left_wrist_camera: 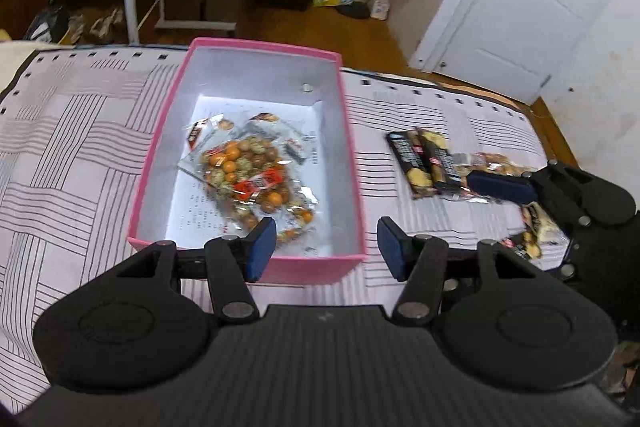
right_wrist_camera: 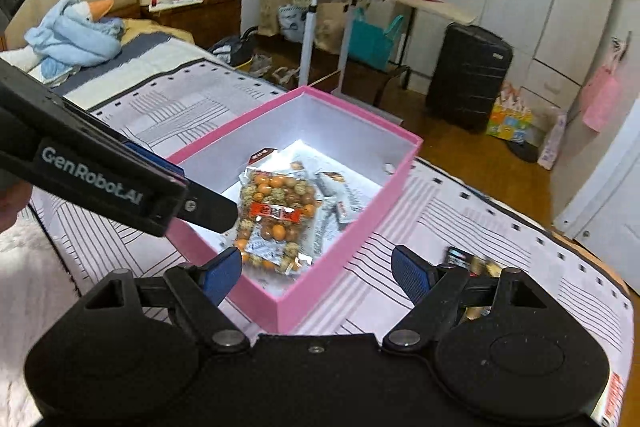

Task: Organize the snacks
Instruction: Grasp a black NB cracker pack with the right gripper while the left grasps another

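Inside our pink box (left_wrist_camera: 256, 269), clear crinkly snack packets (left_wrist_camera: 248, 175) of orange and speckled balls lie heaped on its white floor. Dark wrapped packets (left_wrist_camera: 424, 163) sit loose on the striped bedsheet (left_wrist_camera: 80, 131) beside it. We hold our left gripper (left_wrist_camera: 326, 247) and right gripper (right_wrist_camera: 316, 273) apart-jawed, gripping nothing.

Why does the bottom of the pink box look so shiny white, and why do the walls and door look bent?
In both wrist views, light bounces off the white paper lining inside the pink rectangular cardboard box, so it glares. The clear crinkly bag of orange and speckled coated nuts glints too. The fisheye lenses curve the white panelled door and room edges. Both views are slightly smeared.
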{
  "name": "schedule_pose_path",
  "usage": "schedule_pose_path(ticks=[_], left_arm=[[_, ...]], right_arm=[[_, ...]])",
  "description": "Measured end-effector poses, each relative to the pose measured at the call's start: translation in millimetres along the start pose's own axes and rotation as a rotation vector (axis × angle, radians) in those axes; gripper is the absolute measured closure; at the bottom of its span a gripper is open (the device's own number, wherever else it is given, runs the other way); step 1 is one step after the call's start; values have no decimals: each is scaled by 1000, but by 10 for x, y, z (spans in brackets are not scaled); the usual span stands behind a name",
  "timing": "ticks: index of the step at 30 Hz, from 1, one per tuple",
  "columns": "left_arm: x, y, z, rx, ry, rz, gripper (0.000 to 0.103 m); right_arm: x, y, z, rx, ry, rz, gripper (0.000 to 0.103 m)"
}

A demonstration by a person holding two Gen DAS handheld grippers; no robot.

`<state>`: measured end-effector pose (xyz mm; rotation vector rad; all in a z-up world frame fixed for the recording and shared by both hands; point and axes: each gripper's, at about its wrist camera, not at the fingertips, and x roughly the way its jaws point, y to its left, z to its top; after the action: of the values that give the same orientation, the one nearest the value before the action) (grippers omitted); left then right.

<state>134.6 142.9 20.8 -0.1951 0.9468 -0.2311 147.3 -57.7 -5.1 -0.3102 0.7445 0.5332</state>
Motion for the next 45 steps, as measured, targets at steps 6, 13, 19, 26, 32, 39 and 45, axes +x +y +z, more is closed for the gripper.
schedule_pose_path(ticks=[6,13,19,26,32,39,45], left_arm=[[-205,-386,-61,67,-16,-54,42],[-10,-990,-76,158,-27,-83,34],[428,-1411,-80,198,-52,-63,31],[1141,-1726,8,230,-50,-7,31],[1719,-1837,133,202,-10,-5,31],[2192,-1796,215,168,-39,17,31],[2529,-1767,237,152,-29,52,31]], right_arm=[[-557,-434,-237,77,-16,-66,17],[-995,-1230,-732,324,-120,-154,14],[-850,-1763,-1221,515,-95,-164,14],[-345,-2220,-1721,828,129,-146,14],[93,-2331,-2110,1050,245,-179,14],[515,-2333,-2235,1137,294,-170,21],[750,-2065,-2030,934,256,-319,15]])
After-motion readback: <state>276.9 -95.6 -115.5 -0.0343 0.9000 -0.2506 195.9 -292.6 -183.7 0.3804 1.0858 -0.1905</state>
